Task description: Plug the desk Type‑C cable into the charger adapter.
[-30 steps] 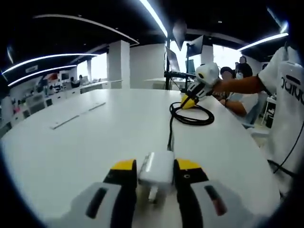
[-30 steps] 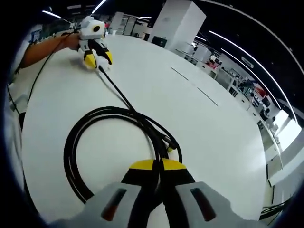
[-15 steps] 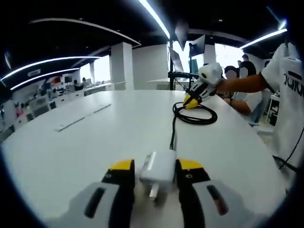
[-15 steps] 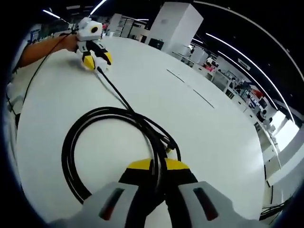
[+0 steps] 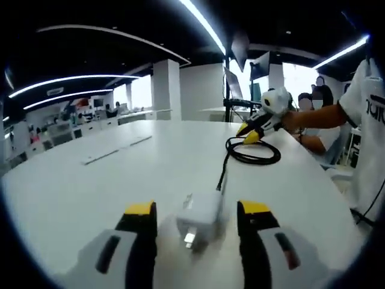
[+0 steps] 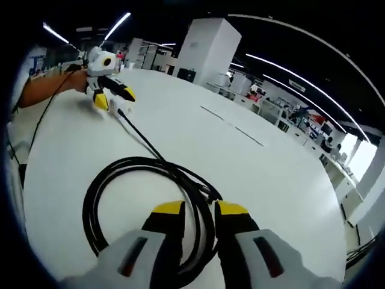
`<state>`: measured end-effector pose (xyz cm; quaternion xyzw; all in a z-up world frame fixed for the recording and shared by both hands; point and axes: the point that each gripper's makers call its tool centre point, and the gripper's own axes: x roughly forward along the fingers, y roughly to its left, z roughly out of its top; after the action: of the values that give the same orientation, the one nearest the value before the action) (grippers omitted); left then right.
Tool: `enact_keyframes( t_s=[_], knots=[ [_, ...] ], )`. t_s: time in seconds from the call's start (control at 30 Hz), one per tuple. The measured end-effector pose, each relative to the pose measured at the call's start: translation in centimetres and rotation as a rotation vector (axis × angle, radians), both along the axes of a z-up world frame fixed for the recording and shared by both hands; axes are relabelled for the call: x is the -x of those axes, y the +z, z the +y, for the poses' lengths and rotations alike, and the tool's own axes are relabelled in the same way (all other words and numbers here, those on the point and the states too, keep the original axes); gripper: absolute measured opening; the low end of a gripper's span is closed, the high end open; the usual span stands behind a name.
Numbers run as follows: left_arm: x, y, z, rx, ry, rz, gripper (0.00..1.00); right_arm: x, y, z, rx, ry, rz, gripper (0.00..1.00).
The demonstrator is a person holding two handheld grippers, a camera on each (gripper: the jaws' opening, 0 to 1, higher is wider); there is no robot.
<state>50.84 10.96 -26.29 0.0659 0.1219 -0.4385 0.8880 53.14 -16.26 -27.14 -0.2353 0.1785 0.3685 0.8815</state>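
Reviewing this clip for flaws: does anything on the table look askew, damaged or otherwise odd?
Nothing stands out. The white adapter sits on the table between the open left tool, cable attached and neatly coiled. The right tool is open over the coil.

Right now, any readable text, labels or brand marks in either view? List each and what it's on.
Dark lettering on the person's white shirt, at the right edge of the left gripper view: cut off and blurred, not readable.
White charger adapter: a small grey mark on top, too small to read.
Coiled black cable, white table: no text visible.
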Motion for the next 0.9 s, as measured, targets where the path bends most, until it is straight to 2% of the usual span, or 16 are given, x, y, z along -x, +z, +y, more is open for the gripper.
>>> enact_keyframes(
  t_s=[0.13, 0.2, 0.3, 0.33, 0.43, 0.53, 0.6, 0.7, 0.73, 0.77, 0.9],
  knots=[
    [-0.1, -0.5, 1.3, 0.007, 0.096, 0.036, 0.64, 0.2, 1.3, 0.9, -0.156, -0.009, -0.024, 0.24],
    [0.0, 0.3, 1.5, 0.034, 0.125, 0.004, 0.65, 0.3, 2.1, 1.4, -0.222, 0.000, -0.046, 0.25],
    [0.0, 0.5, 1.5, 0.050, 0.132, -0.003, 0.69, 0.3, 2.2, 1.4, -0.234, 0.001, -0.051, 0.29],
    [1.0, 1.5, 1.4, 0.104, 0.205, -0.004, 0.71, 0.1, 3.6, 1.8, -0.370, 0.003, -0.085, 0.33],
    [1.1, 1.7, 2.0, 0.134, 0.251, -0.014, 0.79, -0.1, 3.7, 1.7, -0.402, -0.019, -0.090, 0.42],
    [1.5, 2.1, 2.5, 0.162, 0.297, -0.024, 0.83, 0.0, 4.0, 1.9, -0.445, -0.021, -0.103, 0.46],
    [1.6, 2.5, 2.9, 0.180, 0.332, -0.037, 0.91, 0.2, 4.2, 1.9, -0.468, -0.026, -0.103, 0.50],
    [1.7, 2.8, 3.2, 0.199, 0.362, -0.045, 0.96, 0.5, 4.5, 2.1, -0.485, -0.025, -0.117, 0.61],
    [1.0, 3.0, 4.1, 0.217, 0.405, -0.061, 0.97, 0.6, 4.7, 2.5, -0.513, -0.025, -0.129, 0.65],
    [1.1, 3.0, 4.4, 0.215, 0.420, -0.069, 1.00, 0.8, 4.7, 2.7, -0.519, -0.030, -0.134, 0.68],
    [1.6, 3.0, 5.3, 0.191, 0.452, -0.091, 1.00, 1.1, 4.8, 2.9, -0.555, -0.042, -0.132, 0.75]
  ],
)
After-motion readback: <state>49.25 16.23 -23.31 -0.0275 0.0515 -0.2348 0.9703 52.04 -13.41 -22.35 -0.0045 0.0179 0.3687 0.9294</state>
